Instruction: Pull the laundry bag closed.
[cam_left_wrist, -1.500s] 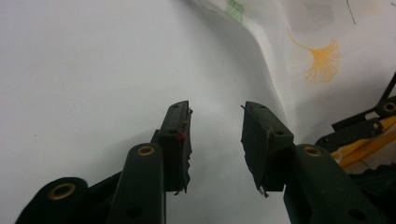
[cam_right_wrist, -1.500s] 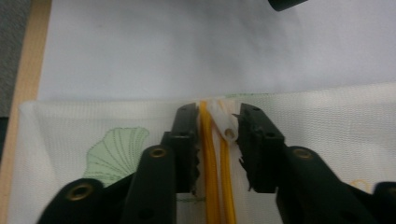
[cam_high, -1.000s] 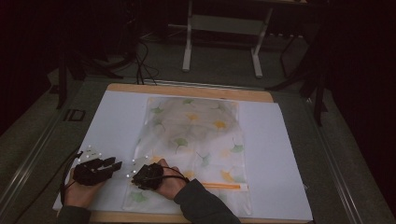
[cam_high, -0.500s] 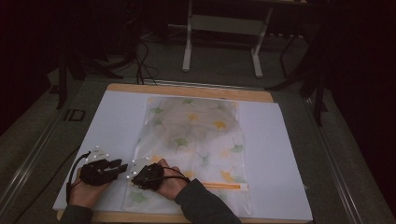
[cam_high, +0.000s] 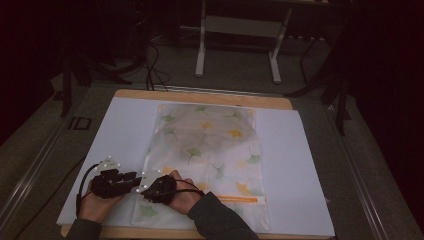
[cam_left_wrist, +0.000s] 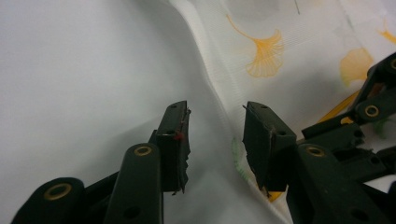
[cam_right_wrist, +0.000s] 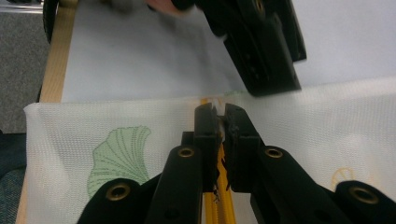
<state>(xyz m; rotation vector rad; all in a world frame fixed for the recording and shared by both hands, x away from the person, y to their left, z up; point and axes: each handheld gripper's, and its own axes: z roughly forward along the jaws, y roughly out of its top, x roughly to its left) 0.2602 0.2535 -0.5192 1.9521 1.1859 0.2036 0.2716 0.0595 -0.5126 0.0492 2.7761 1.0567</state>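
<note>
Jaws of the left gripper (cam_left_wrist: 215, 144) stand spread, having just been opening a little, with the raised edge of the mesh bag (cam_high: 207, 155) running between them but no pad pressing on it. Jaws of the right gripper (cam_right_wrist: 220, 116) are pressed almost together, pinching the bag's fabric right at the end of its orange zipper (cam_right_wrist: 212, 205). Counted up: two grippers, two hands, one bag, one zipper, one white sheet (cam_high: 305, 165) spread over one wooden tabletop (cam_high: 210, 96). In the high view both grippers sit close together at the lower left of the frame, at the bag's near left corner, the left gripper (cam_high: 131, 178) just left of the right gripper (cam_high: 148, 186). The bag lies flat down the middle of the sheet, reaching from the upper centre to the lower centre. It is pale, see-through white mesh printed with ginkgo leaves in green and yellow-orange, its zipper running across the lower end.
</note>
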